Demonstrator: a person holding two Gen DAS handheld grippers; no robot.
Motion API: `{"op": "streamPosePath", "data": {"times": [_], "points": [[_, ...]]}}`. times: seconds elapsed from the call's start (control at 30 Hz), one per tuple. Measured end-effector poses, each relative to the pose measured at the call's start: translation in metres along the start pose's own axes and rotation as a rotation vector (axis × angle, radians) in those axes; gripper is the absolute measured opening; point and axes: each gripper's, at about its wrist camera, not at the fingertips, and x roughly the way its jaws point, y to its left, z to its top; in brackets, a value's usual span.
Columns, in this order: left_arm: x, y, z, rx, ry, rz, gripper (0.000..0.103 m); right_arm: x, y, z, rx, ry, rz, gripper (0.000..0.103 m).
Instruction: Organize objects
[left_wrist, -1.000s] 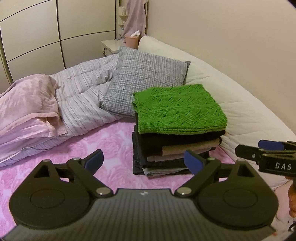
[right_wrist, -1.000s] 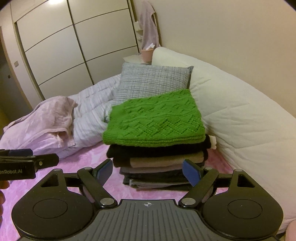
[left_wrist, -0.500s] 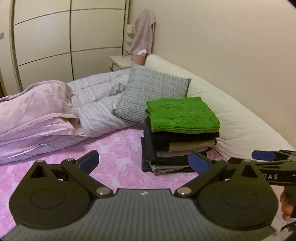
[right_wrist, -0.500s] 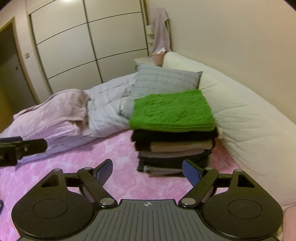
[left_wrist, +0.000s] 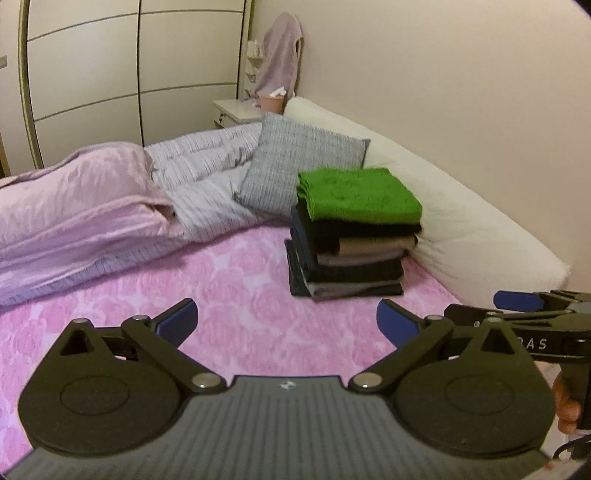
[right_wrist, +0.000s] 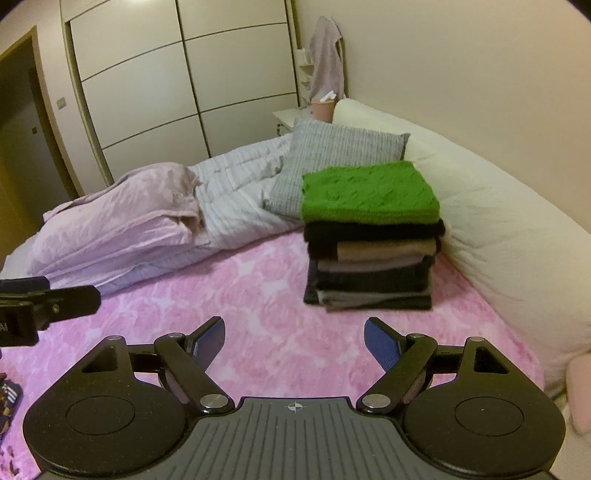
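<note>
Where the pink bedspread lies, folded clothes sit stacked (green sweater topmost).

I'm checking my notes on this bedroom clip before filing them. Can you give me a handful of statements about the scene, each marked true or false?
1. A green sweater tops the clothes stack. True.
2. The stack sits on the floor. False: it rests on the pink sheet of the bed.
3. The left gripper holds a garment. False: its jaws stand open with nothing between them.
4. A grey pillow lies behind the stack. True.
5. The right gripper is clamped on the stack. False: it is open, short of the stack.
</note>
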Motion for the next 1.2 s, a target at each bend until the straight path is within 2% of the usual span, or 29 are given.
{"op": "streamPosePath", "data": {"times": [0.43,0.8,1.2], "points": [[-0.03,0.007,-0.042,0.038,0.077,-0.043,0.102,-0.055,0.031,-0.046,0.048,0.008,-0.052,0.08],[-0.037,-0.001,-0.048,0.057,0.079,-0.075,0.102,-0.076,0.033,-0.056,0.065,-0.005,-0.078,0.08],[-0.031,-0.008,-0.047,0.058,0.09,-0.073,0.102,-0.078,0.029,-0.058,0.065,0.008,-0.075,0.08]]}}
